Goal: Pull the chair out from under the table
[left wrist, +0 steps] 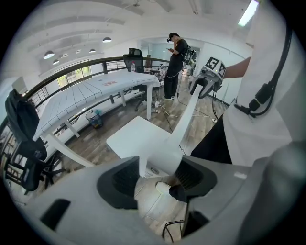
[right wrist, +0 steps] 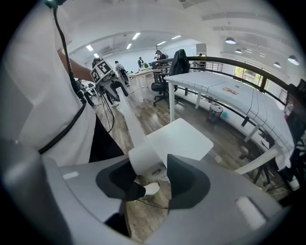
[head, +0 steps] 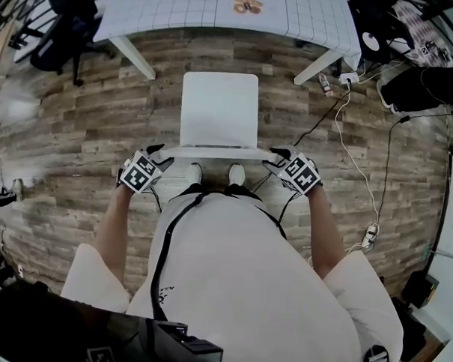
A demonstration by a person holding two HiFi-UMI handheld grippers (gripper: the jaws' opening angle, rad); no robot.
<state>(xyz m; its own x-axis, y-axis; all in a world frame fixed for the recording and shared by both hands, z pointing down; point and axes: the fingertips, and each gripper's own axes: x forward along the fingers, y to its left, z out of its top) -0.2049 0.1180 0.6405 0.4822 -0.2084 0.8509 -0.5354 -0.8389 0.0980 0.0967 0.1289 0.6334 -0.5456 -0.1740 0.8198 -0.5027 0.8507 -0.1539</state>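
Standing clear of the white gridded table (head: 174, 10), the white plastic chair (head: 218, 109) is sitting on the wooden plank floor (head: 75, 145) (pull apparently done). The left gripper (head: 159, 153) and right gripper (head: 276, 155) are straddling its backrest (head: 218, 149) ends, jaws slack rather than clamping; only letting go seems left.

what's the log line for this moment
chair clear of table | left hand-held gripper: backrest end between jaws | right hand-held gripper: same
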